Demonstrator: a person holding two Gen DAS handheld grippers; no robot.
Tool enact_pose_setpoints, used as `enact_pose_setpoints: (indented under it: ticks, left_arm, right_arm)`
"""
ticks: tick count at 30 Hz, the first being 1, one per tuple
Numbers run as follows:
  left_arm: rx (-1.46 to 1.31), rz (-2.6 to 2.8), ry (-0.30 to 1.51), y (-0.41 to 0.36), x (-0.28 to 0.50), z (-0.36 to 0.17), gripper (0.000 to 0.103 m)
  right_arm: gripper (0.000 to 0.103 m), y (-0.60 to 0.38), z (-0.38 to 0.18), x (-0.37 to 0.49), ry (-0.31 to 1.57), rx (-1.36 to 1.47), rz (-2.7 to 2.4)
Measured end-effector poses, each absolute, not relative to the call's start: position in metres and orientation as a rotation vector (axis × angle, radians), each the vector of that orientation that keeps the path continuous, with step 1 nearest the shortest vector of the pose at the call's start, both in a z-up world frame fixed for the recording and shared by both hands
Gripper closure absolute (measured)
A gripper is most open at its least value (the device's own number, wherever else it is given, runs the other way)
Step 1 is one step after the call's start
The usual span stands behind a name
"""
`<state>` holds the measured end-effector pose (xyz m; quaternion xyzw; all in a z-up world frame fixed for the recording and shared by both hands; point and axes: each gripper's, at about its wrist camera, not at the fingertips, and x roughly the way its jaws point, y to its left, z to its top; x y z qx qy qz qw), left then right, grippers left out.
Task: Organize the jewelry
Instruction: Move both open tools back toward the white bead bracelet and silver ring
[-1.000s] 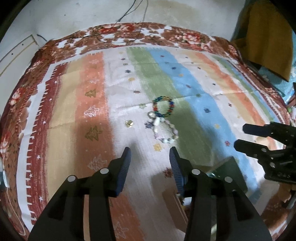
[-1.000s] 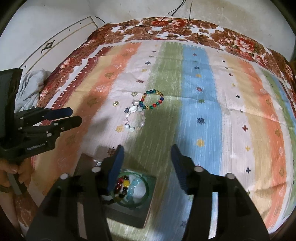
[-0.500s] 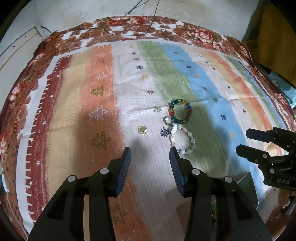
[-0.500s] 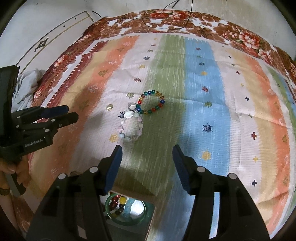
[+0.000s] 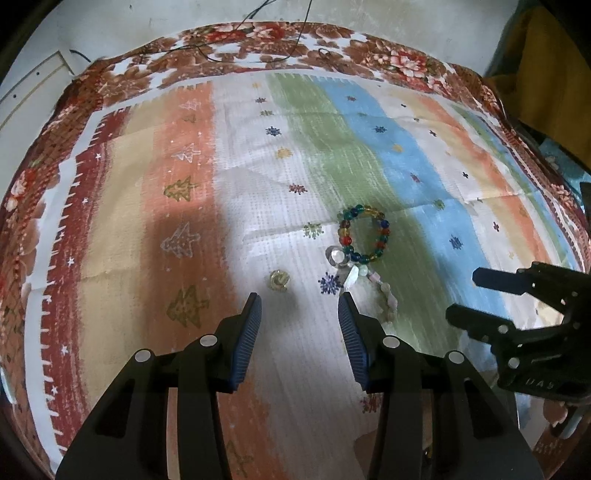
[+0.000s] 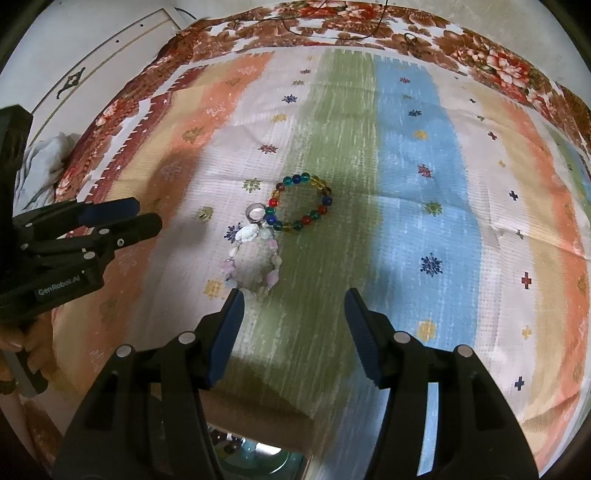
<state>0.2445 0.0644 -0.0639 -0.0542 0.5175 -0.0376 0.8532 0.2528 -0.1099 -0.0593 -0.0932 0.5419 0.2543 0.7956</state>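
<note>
covering the surface, a striped floral-bordered cloth (image 5: 184, 184) against white wall (image 5: 147, 18).

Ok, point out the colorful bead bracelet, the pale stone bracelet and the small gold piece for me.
colorful bead bracelet (image 6: 325, 200): right wrist view, on a blue bead at its right side.
pale stone bracelet (image 6: 246, 234): right wrist view, on its large white stone.
small gold piece (image 5: 279, 279): left wrist view, on its middle.

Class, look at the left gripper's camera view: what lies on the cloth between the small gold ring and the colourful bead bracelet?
In the left wrist view, between the gold ring and the colourful bracelet lie a clear ring and printed cloth.
</note>
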Motion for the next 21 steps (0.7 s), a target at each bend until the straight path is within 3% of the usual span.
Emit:
enact_pose_setpoints:
  ticks: [21]
  left_arm:
    - [-0.09, -0.11, 1.173, 0.05, 0.295, -0.101, 0.06]
  right_arm:
    - [0.046, -0.095, -0.1, 0.285, 1.25, -0.255, 0.523]
